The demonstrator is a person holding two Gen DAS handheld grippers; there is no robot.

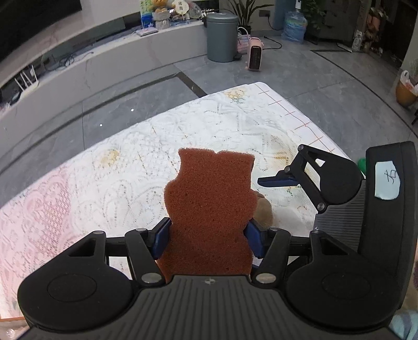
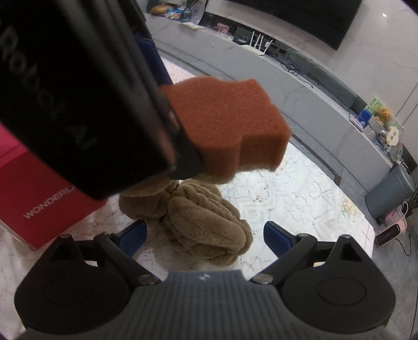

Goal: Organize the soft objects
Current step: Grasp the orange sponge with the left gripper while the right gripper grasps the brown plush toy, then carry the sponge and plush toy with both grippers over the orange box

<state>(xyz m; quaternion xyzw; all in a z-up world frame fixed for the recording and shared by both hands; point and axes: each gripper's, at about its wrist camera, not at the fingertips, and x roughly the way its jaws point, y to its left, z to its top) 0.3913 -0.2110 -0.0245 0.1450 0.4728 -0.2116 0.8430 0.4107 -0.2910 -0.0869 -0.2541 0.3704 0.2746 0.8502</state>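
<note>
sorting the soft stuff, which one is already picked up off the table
The orange-brown sponge: the left gripper is shut on it in the air. The tan plush toy lies on the tablecloth.

Home living room, large dark television (image 2: 300,21) over long media console (image 2: 287,78), grey pedal bin (image 1: 222,36), pink space heater (image 1: 255,55), potted plant (image 1: 245,10) beyond the jaws

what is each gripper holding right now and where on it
The left gripper pinches the orange-brown sponge by its two side edges near the lower end. The right gripper holds nothing; its fingers are open above the tan plush.
</note>
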